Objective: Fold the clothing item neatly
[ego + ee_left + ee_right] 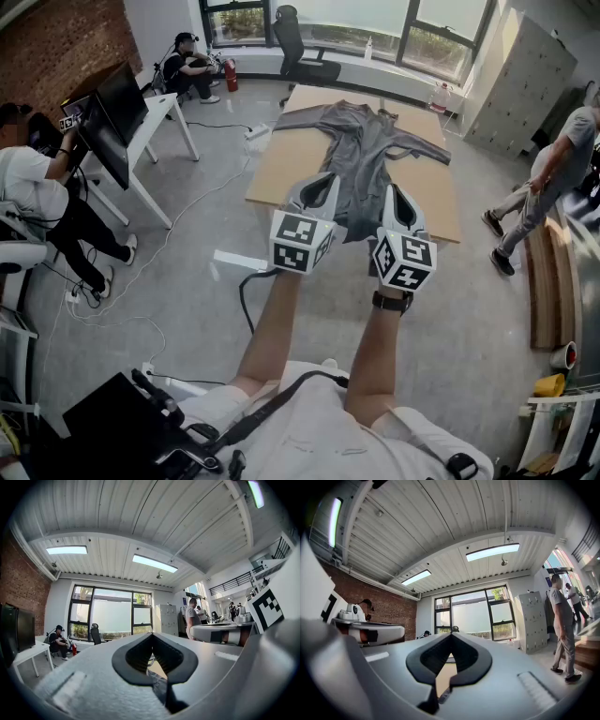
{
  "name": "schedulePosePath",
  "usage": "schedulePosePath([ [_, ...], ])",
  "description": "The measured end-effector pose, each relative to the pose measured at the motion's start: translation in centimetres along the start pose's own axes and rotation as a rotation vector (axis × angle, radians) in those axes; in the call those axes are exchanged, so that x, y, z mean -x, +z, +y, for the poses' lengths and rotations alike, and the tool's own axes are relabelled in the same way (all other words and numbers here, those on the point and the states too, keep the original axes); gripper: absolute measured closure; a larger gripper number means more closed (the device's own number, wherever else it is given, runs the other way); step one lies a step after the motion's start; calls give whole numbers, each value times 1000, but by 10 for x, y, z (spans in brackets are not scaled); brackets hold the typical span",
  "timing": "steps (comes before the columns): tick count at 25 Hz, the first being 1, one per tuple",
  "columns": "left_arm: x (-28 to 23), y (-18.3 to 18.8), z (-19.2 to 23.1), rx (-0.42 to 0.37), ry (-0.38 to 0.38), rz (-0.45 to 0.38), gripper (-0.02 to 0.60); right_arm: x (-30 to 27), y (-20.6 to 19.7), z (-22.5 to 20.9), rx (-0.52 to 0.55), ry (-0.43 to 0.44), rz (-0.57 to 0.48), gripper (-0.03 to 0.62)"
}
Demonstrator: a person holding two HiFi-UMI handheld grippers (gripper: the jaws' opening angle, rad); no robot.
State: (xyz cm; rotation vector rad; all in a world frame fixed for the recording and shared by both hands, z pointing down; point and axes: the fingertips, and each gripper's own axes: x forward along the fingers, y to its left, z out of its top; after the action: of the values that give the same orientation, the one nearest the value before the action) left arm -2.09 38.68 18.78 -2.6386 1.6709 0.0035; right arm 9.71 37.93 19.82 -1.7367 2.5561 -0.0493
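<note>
A grey long-sleeved garment [361, 150] lies spread flat on a tan table [281, 164], sleeves out to both sides and hem toward me. My left gripper [323, 183] and right gripper [394, 194] are held level side by side in the air, short of the table's near edge, over the hem as seen in the head view. Both are shut with nothing between the jaws. In the left gripper view the shut left gripper [152, 635] shows a strip of the grey garment [159, 688] below. The right gripper [451, 637] shows bare table [440, 679] under its tips.
An office chair [302, 54] stands beyond the table by the windows. Desks with monitors [117, 112] and seated people are at the left; cables [187, 216] run across the floor. A person [548, 178] walks at the right near stacked wooden boards [544, 281].
</note>
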Motion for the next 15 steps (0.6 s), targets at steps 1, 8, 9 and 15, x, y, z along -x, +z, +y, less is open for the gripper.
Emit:
schedulePosePath([
  [1, -1, 1, -3, 2, 0, -1, 581, 0, 0, -2, -1, 4, 1, 595],
  [8, -22, -2, -18, 15, 21, -1, 581, -5, -2, -23, -3, 61, 40, 595],
  [9, -25, -3, -21, 18, 26, 1, 581, -6, -7, -25, -6, 78, 75, 595],
  [15, -39, -14, -45, 22, 45, 28, 581, 0, -30, -46, -44, 140, 158, 594],
])
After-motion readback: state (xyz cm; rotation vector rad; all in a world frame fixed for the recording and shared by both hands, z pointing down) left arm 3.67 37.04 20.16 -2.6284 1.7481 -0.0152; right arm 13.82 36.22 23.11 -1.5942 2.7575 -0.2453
